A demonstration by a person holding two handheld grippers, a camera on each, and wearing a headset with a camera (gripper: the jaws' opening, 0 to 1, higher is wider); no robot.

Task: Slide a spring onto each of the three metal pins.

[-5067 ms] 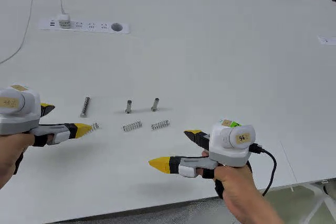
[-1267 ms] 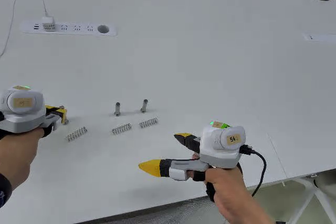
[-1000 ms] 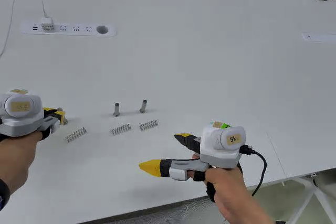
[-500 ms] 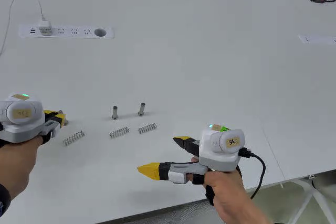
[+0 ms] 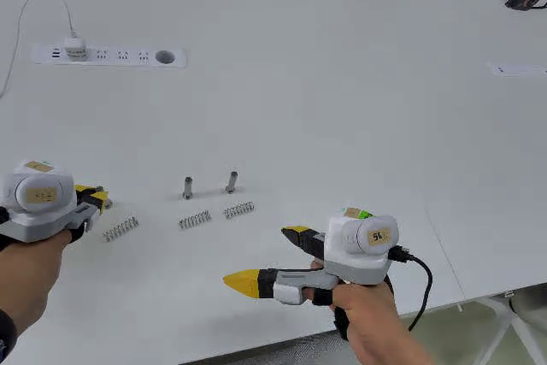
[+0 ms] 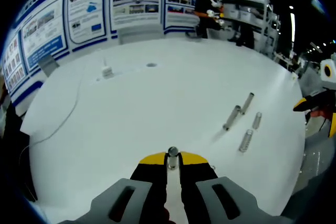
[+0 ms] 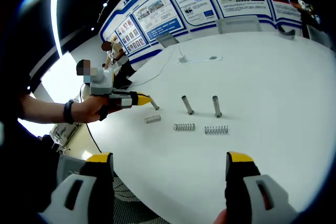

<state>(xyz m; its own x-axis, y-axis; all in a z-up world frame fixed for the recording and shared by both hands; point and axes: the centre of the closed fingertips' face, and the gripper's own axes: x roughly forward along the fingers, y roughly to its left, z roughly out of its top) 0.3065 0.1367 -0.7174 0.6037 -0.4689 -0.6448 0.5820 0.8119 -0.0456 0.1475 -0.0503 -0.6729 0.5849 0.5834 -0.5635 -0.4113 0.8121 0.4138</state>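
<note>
Head view: a white desk carries two upright metal pins side by side and, just in front of them, three springs lying in a row, none of them on a pin. At the left, the left gripper has its yellow-tipped fingers pressed onto a third pin, near the leftmost spring; the tan label on its body is too small to read. At the right, the right gripper is near the desk's front edge with its fingers spread wide and holding nothing; its label bears a two-digit number beginning with 5, the second digit unclear. A white power strip lies at the far left. Left gripper view: the third pin is pinched between the fingers, its head showing at the tips. Right gripper view: blue-bordered posters line the wall, their text illegible.
</note>
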